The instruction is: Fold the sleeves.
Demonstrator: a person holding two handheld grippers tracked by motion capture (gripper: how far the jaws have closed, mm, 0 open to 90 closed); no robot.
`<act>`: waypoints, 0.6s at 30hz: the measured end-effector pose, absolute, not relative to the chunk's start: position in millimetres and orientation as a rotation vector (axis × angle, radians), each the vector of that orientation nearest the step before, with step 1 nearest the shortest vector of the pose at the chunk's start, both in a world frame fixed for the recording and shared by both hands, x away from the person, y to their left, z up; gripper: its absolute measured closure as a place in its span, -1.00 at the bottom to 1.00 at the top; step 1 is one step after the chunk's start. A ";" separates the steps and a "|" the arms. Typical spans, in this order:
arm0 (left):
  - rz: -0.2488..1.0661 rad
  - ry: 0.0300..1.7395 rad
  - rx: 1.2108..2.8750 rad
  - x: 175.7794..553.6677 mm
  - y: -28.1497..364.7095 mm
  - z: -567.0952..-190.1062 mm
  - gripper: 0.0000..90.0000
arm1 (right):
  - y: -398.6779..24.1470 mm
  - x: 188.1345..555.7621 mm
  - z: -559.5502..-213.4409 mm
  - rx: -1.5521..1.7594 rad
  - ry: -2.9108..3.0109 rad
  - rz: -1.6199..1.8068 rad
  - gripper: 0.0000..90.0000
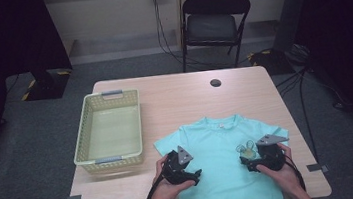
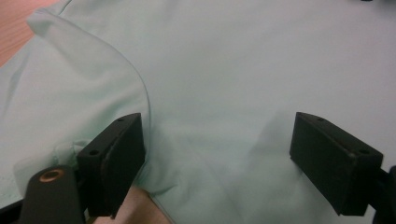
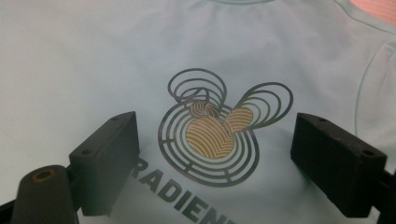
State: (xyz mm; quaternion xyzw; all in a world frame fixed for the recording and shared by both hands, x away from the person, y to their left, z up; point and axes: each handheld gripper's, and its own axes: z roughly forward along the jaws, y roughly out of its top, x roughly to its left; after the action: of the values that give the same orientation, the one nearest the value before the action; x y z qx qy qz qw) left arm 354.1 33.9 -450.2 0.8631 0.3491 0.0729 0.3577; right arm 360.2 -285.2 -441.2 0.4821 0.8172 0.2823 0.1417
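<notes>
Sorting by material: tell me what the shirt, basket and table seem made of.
Shirt: soft matte knit fabric, probably cotton; it creases and drapes.
Basket: pale yellow plastic, likely; moulded lattice walls, slight sheen.
Table: light wood or wood-look laminate; visible grain, smooth top.

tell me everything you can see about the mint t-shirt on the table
The t-shirt is pale mint green, soft knit by the look, and lies flat, front up, on the wooden table, its neck toward the far edge and its hem hanging over the near edge. Both short sleeves are spread. A chest print shows looping ringed lines with gold patches over dark lettering. The left gripper and right gripper sit over it with jaws open. Slight creases run near the left sleeve seam.
</notes>
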 end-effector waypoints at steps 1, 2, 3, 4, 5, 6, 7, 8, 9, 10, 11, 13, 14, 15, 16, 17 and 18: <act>0.184 0.899 2.225 352.0 33.3 -450.0 -0.61 | -286.4 358.3 -440.9 1.388 2.360 0.815 -0.68; 0.182 0.891 2.228 350.5 32.9 -449.7 -0.61 | -287.2 356.3 -440.7 1.390 2.358 0.817 -0.68; 0.180 0.889 2.230 348.9 32.5 -449.3 -0.61 | -288.0 354.5 -440.3 1.390 2.360 0.817 -0.68; 0.180 0.889 2.229 347.1 32.2 -449.1 -0.61 | -288.7 352.9 -440.0 1.388 2.360 0.816 -0.68; 0.180 0.883 2.228 345.4 31.9 -449.1 -0.61 | -289.1 351.1 -439.9 1.389 2.360 0.818 -0.68; 0.181 0.879 2.225 343.6 31.6 -449.2 -0.61 | -289.9 349.7 -439.7 1.384 2.361 0.820 -0.68; 0.178 0.876 2.222 342.0 31.2 -449.1 -0.61 | -290.6 348.4 -439.4 1.385 2.361 0.818 -0.68; 0.176 0.870 2.223 340.6 30.9 -449.0 -0.61 | -290.9 346.8 -439.2 1.389 2.358 0.817 -0.68; 0.176 0.869 2.224 339.4 30.6 -448.7 -0.61 | -291.2 345.3 -439.0 1.387 2.358 0.817 -0.68; 0.176 0.864 2.224 338.3 30.2 -448.7 -0.61 | -291.8 343.9 -438.7 1.386 2.359 0.818 -0.68; 0.177 0.861 2.222 337.2 29.8 -448.8 -0.61 | -292.3 342.2 -438.4 1.389 2.359 0.817 -0.68; 0.179 0.862 2.216 335.8 29.6 -449.1 -0.61 | -293.4 338.7 -437.6 1.390 2.359 0.813 -0.68; 0.182 0.863 2.215 335.3 29.5 -449.1 -0.61 | -293.9 336.9 -437.2 1.393 2.359 0.810 -0.68; 0.182 0.864 2.213 334.8 29.0 -449.2 -0.61 | -294.7 335.1 -436.8 1.391 2.361 0.810 -0.68; 0.179 0.859 2.213 334.3 28.4 -449.1 -0.61 | -295.2 333.7 -436.8 1.388 2.359 0.814 -0.68; 0.179 0.856 2.217 333.9 28.1 -448.8 -0.61 | -295.6 332.5 -436.6 1.390 2.359 0.813 -0.68; 0.179 0.859 2.216 333.1 27.6 -448.7 -0.61 | -296.0 331.7 -436.3 1.391 2.362 0.813 -0.68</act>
State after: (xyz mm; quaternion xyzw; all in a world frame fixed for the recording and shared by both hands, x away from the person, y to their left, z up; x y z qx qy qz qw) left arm 333.1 27.6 -448.7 0.8637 0.3348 0.0699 0.3703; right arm 331.7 -296.0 -436.3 0.4816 0.8179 0.2814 0.1410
